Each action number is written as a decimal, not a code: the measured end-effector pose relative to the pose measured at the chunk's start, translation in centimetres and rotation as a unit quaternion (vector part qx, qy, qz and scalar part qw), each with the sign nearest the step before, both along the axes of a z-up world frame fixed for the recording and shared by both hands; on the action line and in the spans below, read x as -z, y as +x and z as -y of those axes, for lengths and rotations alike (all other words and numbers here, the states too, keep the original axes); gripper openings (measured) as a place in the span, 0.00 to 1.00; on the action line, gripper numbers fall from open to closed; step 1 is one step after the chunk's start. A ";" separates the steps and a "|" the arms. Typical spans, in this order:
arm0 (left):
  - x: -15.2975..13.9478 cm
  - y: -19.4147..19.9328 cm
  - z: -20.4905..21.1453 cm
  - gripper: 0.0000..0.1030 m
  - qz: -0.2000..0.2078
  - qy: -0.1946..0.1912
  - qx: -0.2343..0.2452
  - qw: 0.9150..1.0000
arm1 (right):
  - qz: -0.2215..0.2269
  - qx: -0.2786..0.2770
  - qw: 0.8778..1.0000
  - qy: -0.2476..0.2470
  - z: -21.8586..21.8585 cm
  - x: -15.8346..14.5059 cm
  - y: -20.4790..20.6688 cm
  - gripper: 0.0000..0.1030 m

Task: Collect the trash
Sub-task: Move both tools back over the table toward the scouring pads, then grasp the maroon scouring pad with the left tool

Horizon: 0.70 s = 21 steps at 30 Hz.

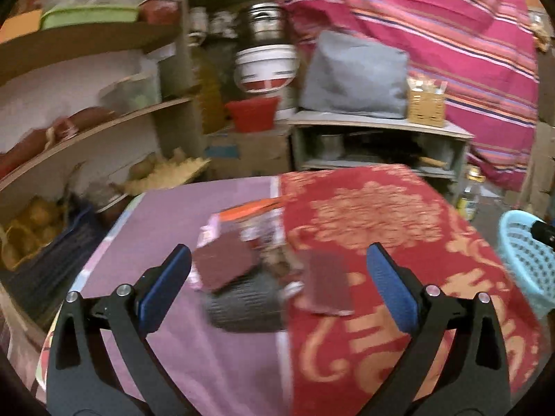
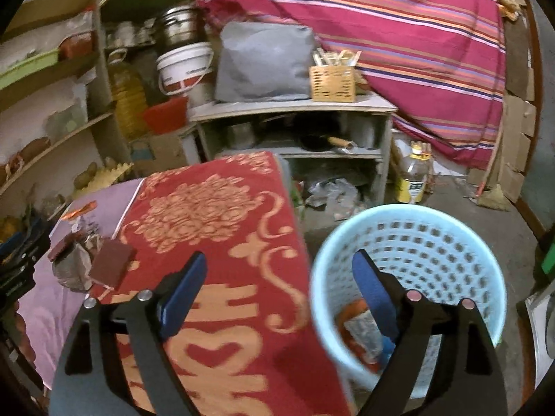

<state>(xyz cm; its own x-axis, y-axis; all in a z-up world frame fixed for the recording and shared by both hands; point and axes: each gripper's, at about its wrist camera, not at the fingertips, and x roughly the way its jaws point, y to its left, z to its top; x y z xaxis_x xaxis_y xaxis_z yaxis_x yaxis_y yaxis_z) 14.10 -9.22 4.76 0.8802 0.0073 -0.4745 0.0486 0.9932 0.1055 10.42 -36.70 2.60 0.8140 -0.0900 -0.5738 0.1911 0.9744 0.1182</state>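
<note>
Left wrist view, left to right: you are looking past wooden shelves [image 1: 104, 128] stacked with containers and produce, then over a desk [image 1: 222, 364] that is wearing a lilac cloth on its left part and a red cloth with a gold floral pattern [image 1: 381, 228] on its right. You are holding the left gripper [image 1: 277, 291] above the desk with its jaws released and spread wide, nothing pressed between them. The trash pile [image 1: 249, 263] is lying just ahead of the jaws, straddling the seam of the two cloths: an orange wrapper [image 1: 253, 208] at the far side, a dark red square pad [image 1: 225, 267], a grey ribbed piece [image 1: 242, 305] under it, and a second dark red pad [image 1: 326, 280] resting on the red cloth. Blur is hiding finer detail. A pale blue mesh basket [image 1: 527, 260] is showing at the right edge.

Right wrist view, left to right: the same trash is sitting at the desk's far left [image 2: 86, 260], well apart from you. You are holding the right gripper [image 2: 277, 291] with jaws released and empty, the left jaw over the red cloth, the right jaw over the basket [image 2: 416, 218]. The basket is standing on the floor just beside the desk's right edge, and an orange and silver wrapper [image 2: 360, 329] is lying at its bottom.
</note>
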 end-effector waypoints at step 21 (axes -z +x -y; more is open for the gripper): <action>3.6 6.5 -6.0 0.95 -0.083 -0.071 -0.049 0.993 | -0.039 -0.055 0.997 -0.030 -10.2 1.9 5.5 0.82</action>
<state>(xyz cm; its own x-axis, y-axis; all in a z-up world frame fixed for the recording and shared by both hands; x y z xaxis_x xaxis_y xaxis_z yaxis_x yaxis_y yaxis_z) 20.60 -3.21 1.18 0.7885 0.0111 -0.6149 -0.0434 0.9984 -0.0375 15.92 -26.49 0.73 0.7740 -0.0381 -0.6321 0.0882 0.9949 0.0481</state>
